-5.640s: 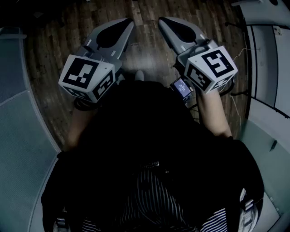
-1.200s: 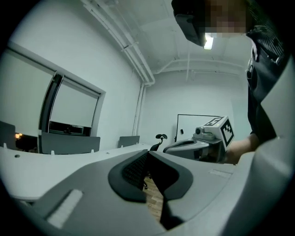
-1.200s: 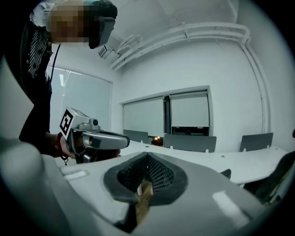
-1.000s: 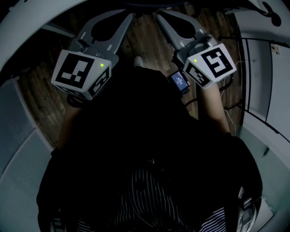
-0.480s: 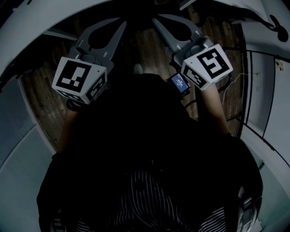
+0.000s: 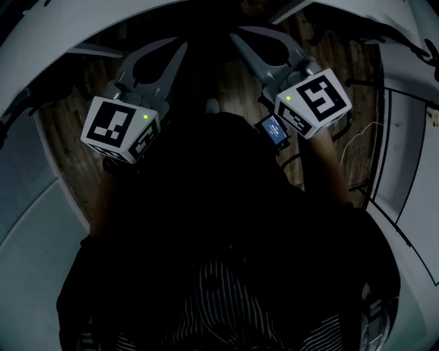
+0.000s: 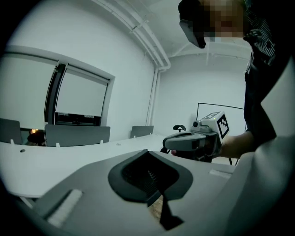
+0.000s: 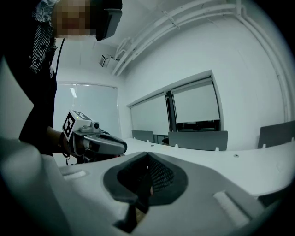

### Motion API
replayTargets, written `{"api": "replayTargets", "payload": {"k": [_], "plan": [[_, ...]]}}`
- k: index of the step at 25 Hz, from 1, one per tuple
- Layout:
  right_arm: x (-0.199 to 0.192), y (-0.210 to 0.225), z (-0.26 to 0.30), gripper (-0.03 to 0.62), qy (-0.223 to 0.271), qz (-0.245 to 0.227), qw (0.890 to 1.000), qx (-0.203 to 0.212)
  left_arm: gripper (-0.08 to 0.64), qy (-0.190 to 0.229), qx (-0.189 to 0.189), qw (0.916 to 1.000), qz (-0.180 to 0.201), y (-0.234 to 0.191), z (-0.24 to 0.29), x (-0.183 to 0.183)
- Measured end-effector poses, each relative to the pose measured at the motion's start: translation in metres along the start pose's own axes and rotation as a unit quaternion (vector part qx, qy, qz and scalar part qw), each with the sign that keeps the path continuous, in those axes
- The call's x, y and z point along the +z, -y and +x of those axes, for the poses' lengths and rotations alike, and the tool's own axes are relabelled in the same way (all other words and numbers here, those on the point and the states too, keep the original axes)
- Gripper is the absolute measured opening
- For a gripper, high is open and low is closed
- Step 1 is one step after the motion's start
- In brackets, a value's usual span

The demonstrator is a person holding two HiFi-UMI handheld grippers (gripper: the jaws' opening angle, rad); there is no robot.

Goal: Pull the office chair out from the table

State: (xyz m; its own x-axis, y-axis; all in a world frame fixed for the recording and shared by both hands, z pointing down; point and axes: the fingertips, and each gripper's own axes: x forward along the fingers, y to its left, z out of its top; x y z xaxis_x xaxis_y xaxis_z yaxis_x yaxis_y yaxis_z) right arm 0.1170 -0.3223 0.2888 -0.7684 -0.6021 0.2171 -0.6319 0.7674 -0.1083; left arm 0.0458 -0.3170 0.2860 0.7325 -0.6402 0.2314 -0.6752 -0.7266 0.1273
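Wooden floor (image 6: 65, 137) and a curved white table (image 6: 55, 38) fill the dim head view. At 12 o'clock, a dark shape tucked into the table's gap is probably the office chair (image 6: 212, 17). It should roll easily yet carry some weight, so its stiff backrest rim looks the best place to grip. The left gripper (image 6: 180, 48) at 11 o'clock and the right gripper (image 6: 238, 34) at 1 o'clock are both pinched closed and empty. Since a second ago, both have advanced toward the chair.

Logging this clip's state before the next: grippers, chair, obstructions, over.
Left gripper and right gripper: jaws shut, empty. Office chair not made out, not gripped. White table edge close ahead.
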Motion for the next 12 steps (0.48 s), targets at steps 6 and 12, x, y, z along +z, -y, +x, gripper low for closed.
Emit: {"api": "replayTargets", "payload": {"k": [6, 12], "plan": [[-0.014, 0.007, 0.005, 0.002, -0.006, 0.018, 1.000, 0.019, 0.000, -0.014, 0.008, 0.9998, -0.014, -0.001, -0.004, -0.008], [-0.017, 0.006, 0.003, 0.002, -0.014, 0.049, 0.999, 0.015, 0.000, -0.029, 0.001, 0.9994, -0.021, 0.002, 0.000, -0.006]]}}
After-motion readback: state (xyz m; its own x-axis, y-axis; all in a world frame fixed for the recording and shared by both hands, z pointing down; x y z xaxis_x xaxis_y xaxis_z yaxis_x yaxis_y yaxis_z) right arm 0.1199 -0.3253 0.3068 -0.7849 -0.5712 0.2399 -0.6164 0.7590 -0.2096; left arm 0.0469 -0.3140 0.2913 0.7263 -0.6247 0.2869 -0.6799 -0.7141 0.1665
